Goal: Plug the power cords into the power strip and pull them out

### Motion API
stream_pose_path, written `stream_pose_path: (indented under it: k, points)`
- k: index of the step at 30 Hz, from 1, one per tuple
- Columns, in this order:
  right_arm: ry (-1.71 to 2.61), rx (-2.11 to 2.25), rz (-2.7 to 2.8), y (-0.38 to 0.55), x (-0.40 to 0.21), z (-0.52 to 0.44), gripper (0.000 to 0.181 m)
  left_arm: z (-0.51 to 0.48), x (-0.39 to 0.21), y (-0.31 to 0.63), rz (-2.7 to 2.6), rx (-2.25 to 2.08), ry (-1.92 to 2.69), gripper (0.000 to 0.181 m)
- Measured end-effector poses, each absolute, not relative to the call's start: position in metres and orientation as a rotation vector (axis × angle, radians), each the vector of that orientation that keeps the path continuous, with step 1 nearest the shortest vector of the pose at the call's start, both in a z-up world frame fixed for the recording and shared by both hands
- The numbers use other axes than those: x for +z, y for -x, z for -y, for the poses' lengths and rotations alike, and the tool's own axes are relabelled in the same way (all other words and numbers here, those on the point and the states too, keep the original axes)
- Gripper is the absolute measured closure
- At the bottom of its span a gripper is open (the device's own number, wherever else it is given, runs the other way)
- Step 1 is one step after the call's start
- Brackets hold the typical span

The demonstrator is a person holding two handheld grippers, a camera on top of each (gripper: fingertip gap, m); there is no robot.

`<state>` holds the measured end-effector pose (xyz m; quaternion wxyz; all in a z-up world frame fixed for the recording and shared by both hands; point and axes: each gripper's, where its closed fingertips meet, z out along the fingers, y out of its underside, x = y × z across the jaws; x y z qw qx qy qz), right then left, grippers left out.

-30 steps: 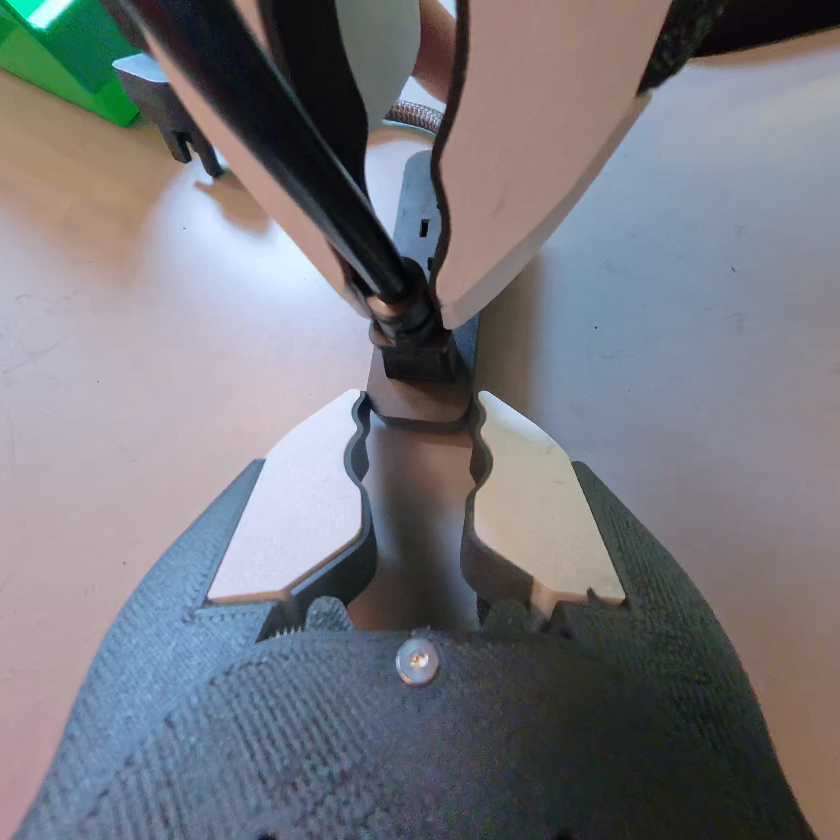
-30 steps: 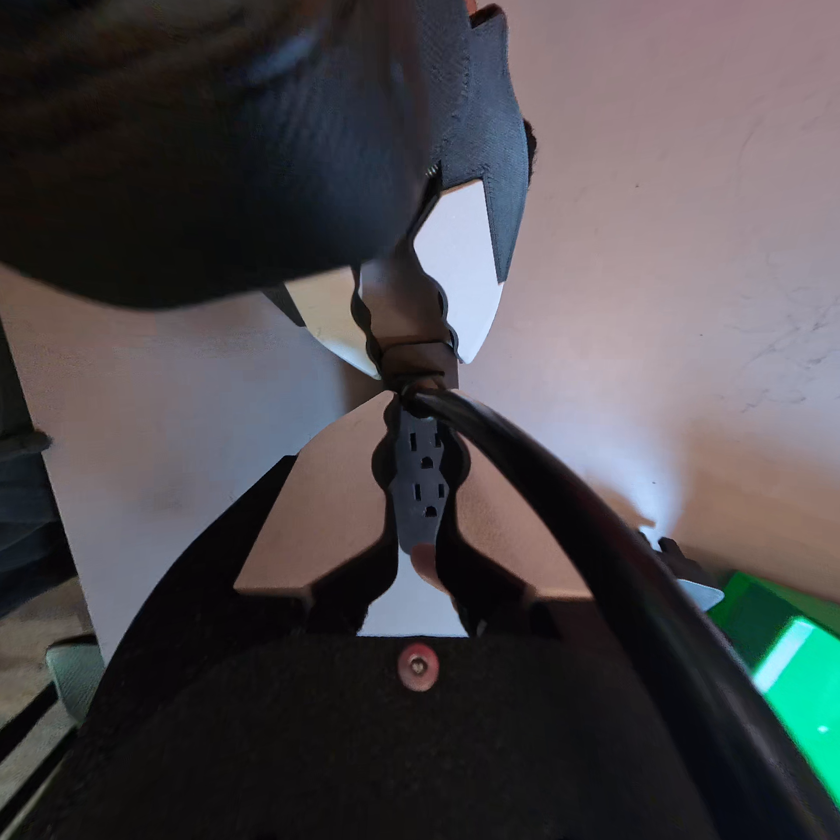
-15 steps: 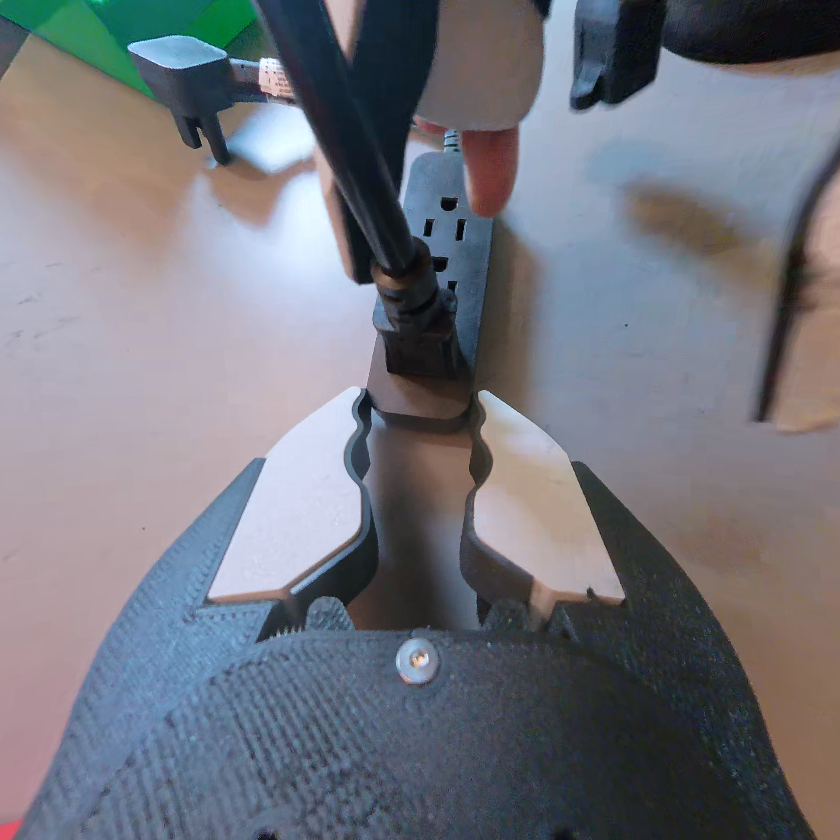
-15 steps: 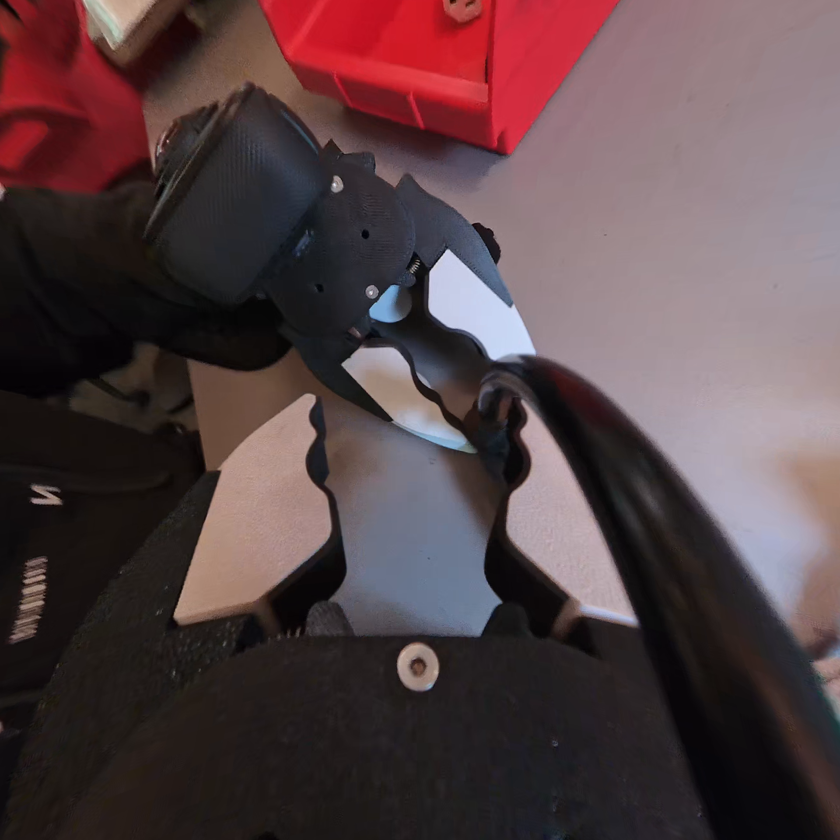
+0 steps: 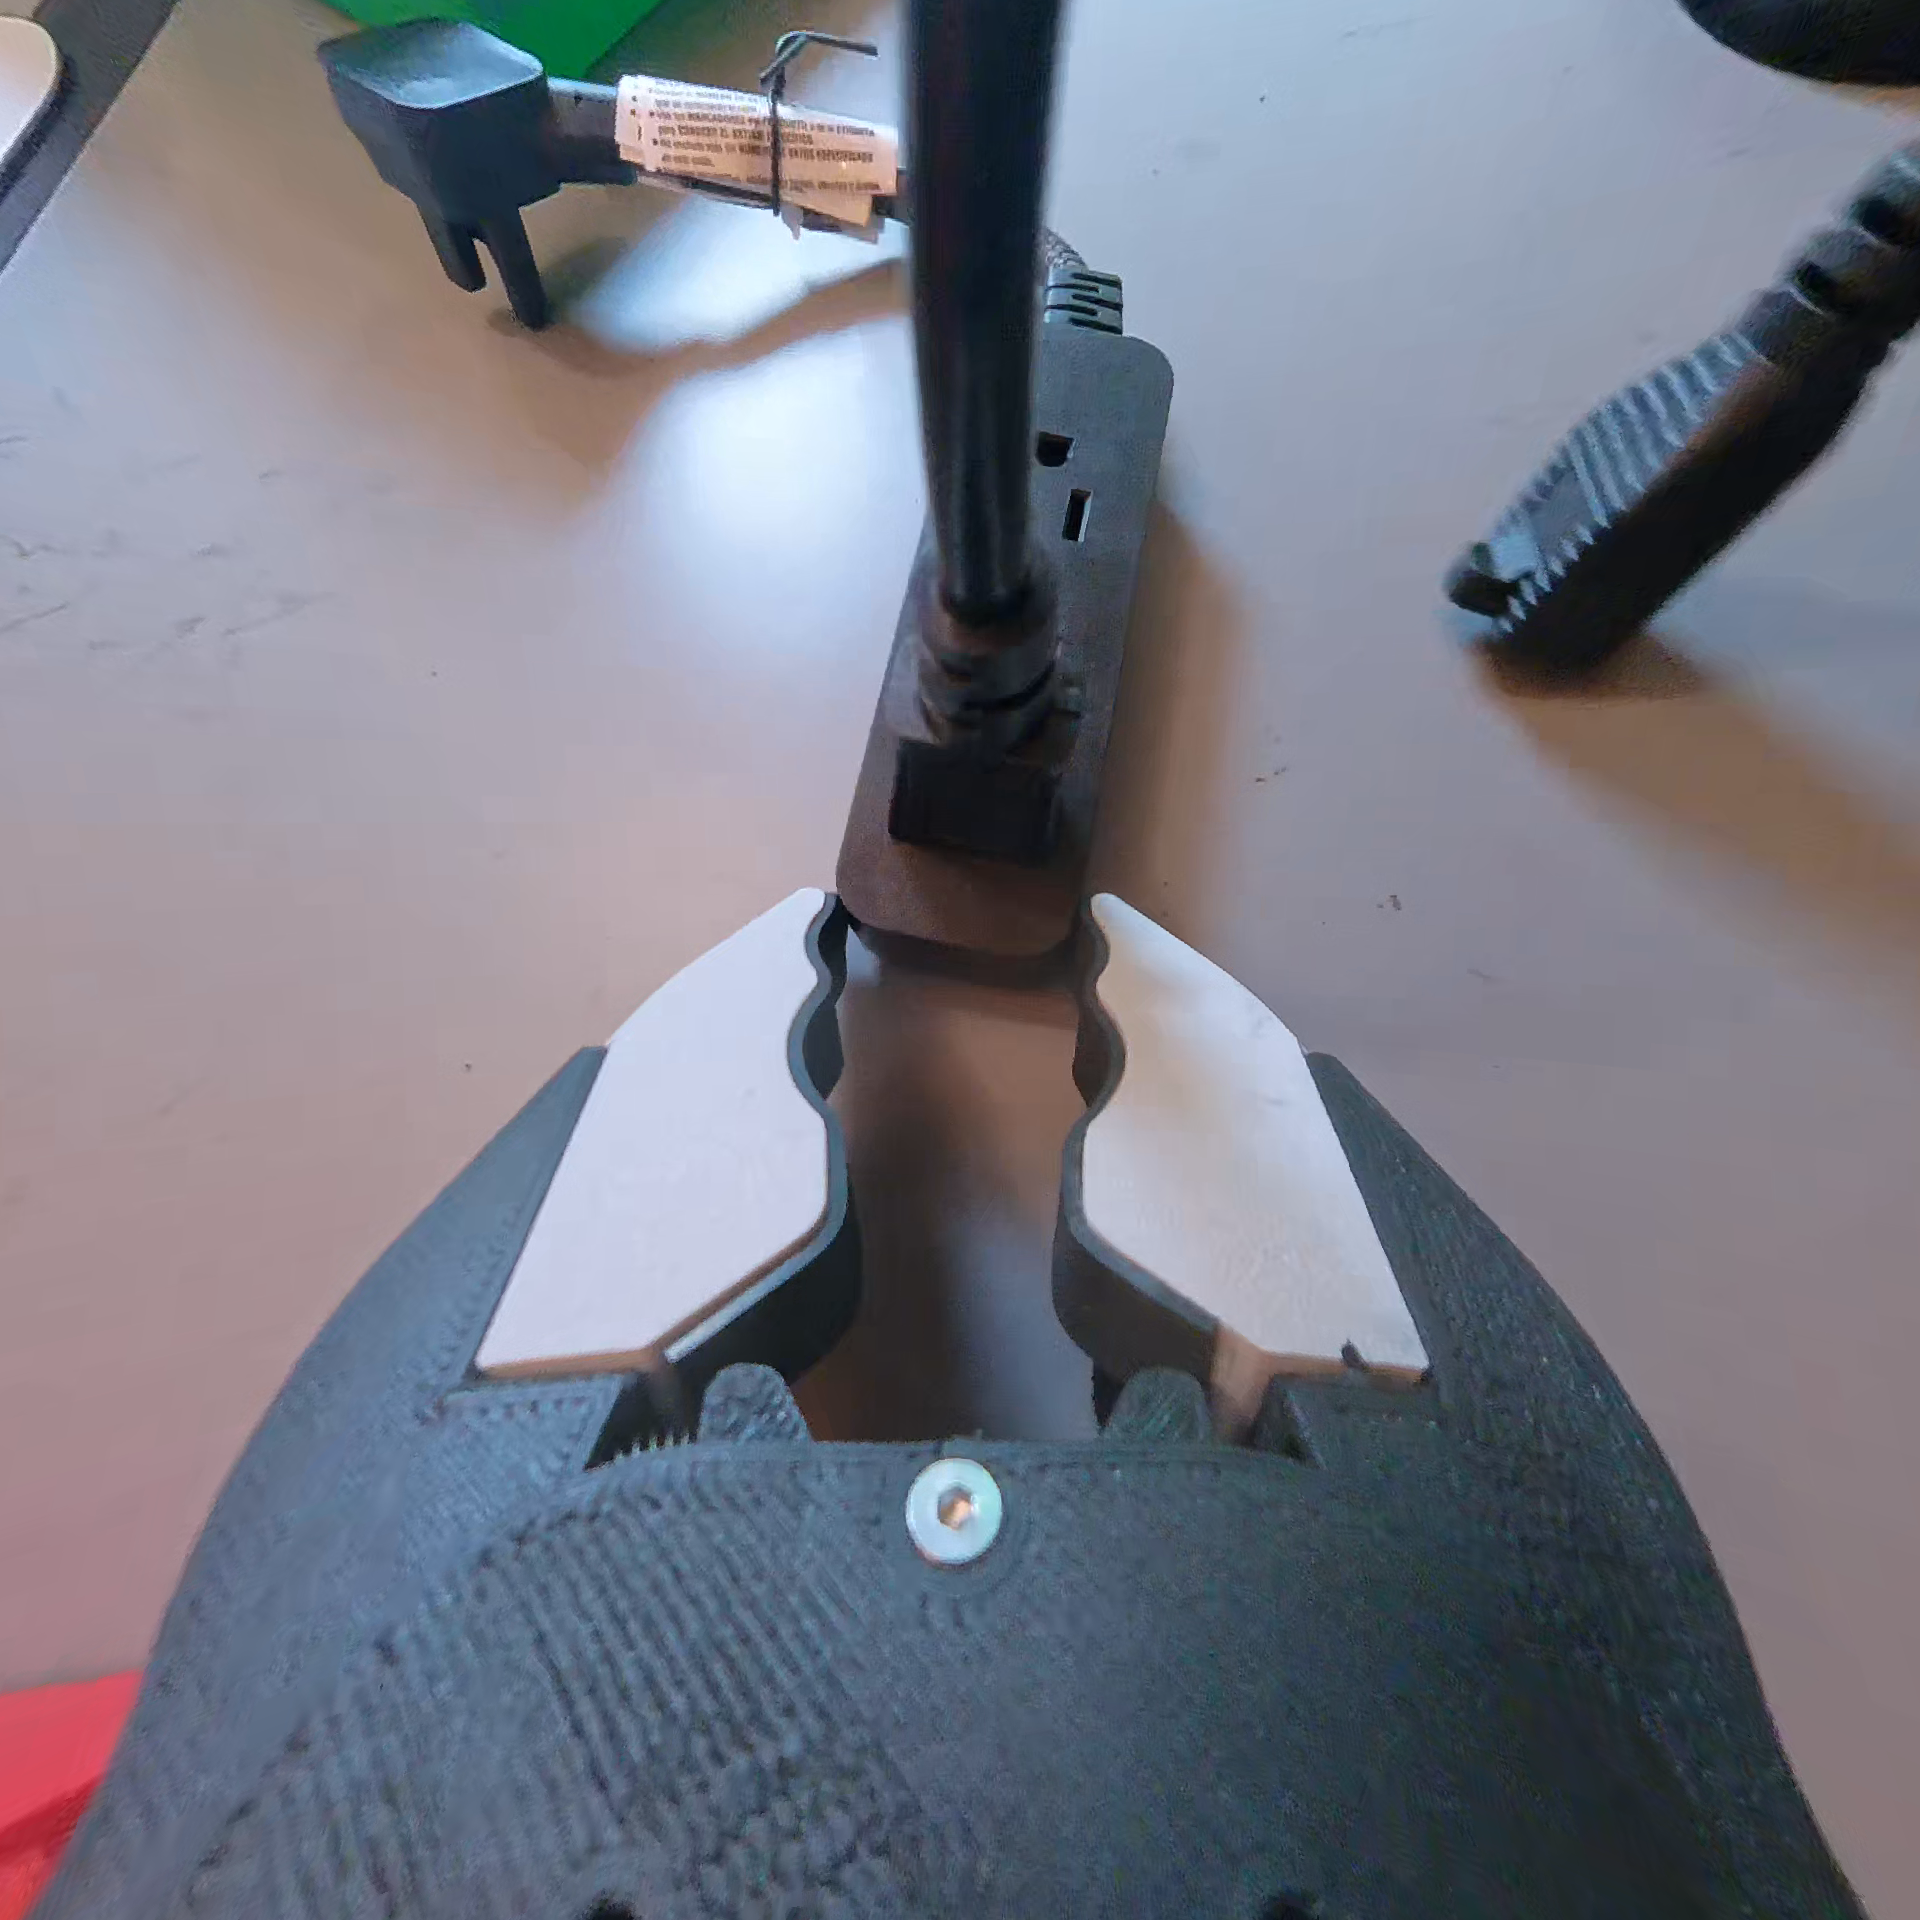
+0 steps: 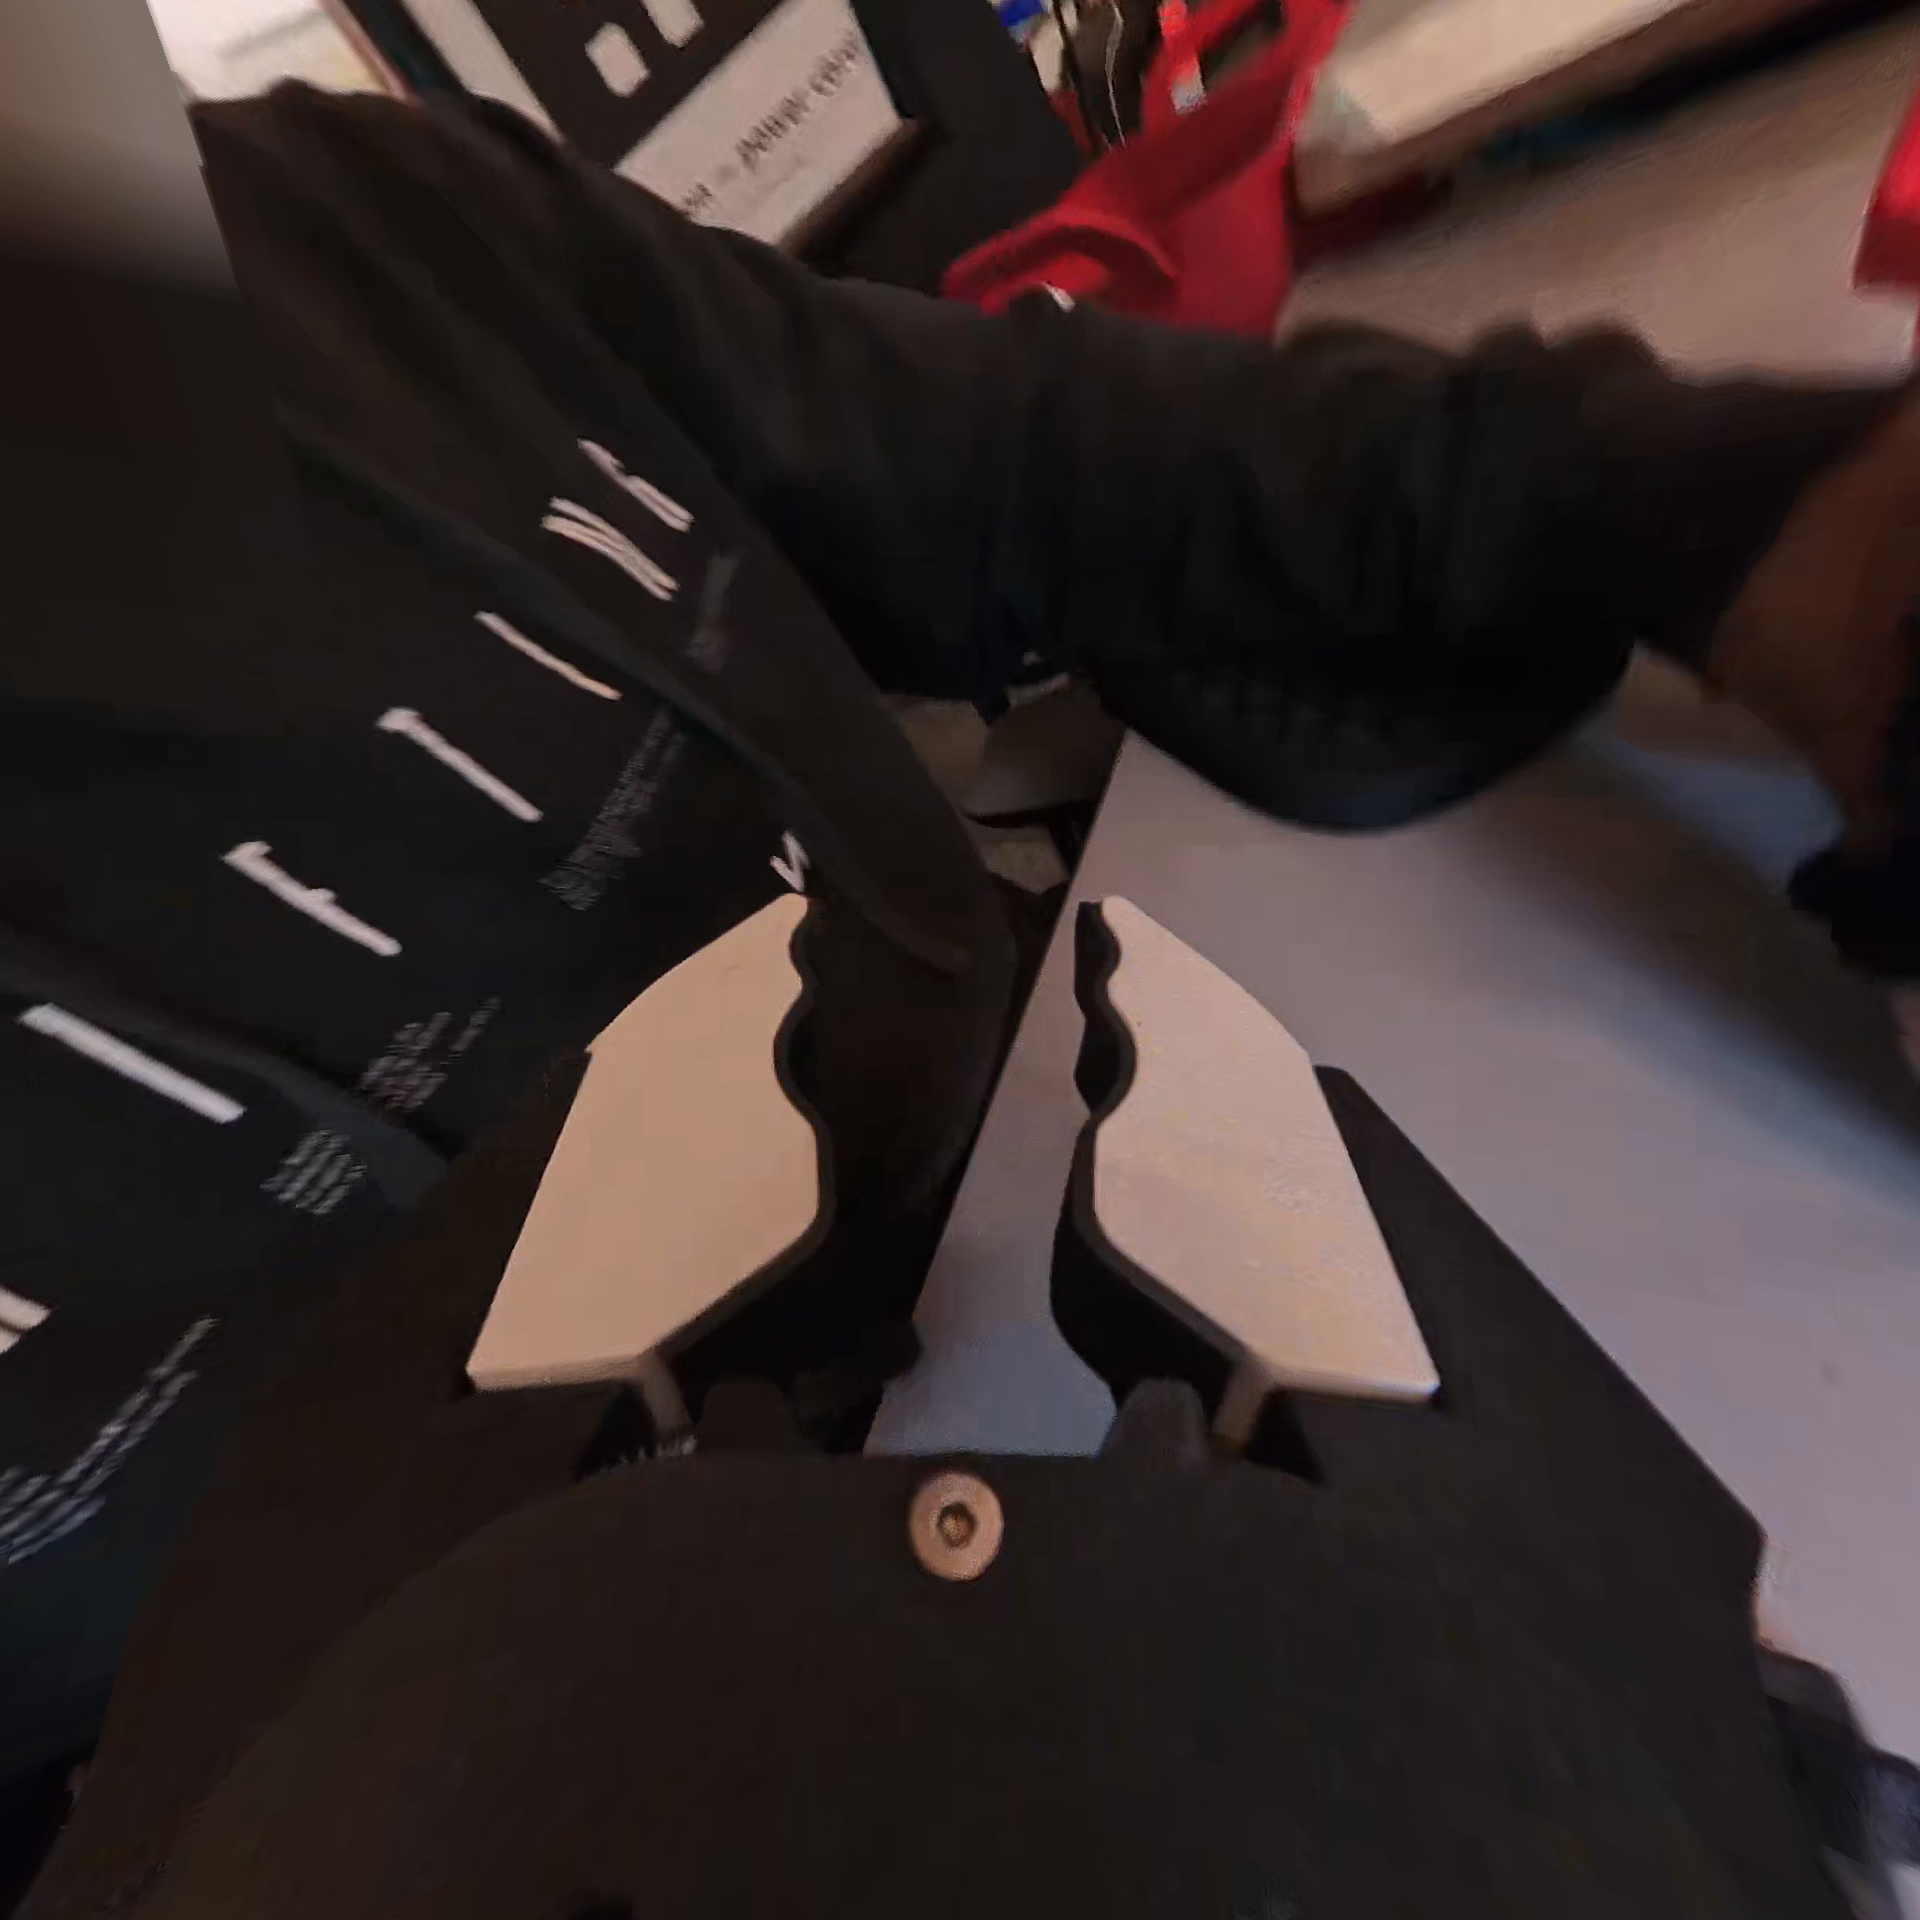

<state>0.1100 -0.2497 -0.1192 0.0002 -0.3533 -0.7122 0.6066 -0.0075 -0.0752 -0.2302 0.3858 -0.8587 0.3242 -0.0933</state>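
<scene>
In the left wrist view a black power strip (image 5: 1101, 499) lies on the tan table, running away from me. My left gripper (image 5: 961, 914) is shut on its near end, one fingertip on each side. A black plug (image 5: 977, 800) sits in the nearest socket and its cord (image 5: 977, 312) rises straight up out of view. The farther sockets are bare. My right gripper (image 6: 945, 914) is open and empty, over the table edge (image 6: 1039, 987) and pointing at a person's black clothing (image 6: 416, 727).
A second black plug (image 5: 447, 125) with a white tag (image 5: 758, 145) lies at the far left by a green box (image 5: 499, 16). A blurred ribbed black plug (image 5: 1683, 499) hangs at the right. A red thing (image 5: 52, 1766) shows at the near left. Red bags (image 6: 1143, 208) lie behind the person.
My right gripper let go of the plugged-in cord, opened, and swung away from the strip toward the person. The plug stays in the socket. My left gripper kept its hold.
</scene>
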Motion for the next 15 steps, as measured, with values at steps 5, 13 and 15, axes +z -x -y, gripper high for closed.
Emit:
stream_pose_path:
  k: [5, 13, 15]
  points:
    - [0.880, 1.736, 1.977, -0.127, -0.055, 0.218, 0.126, 0.073, -0.228, 0.007, -0.827, -0.249, 2.157, 0.137]
    - [1.132, 1.154, 1.665, -0.110, -0.075, 0.060, 0.106, 0.070, -0.224, 0.010, -0.839, -0.190, 2.116, 0.138]
    - [1.181, 1.065, 1.639, -0.100, -0.095, 0.032, 0.106, 0.070, -0.223, 0.009, -0.835, -0.194, 2.122, 0.140]
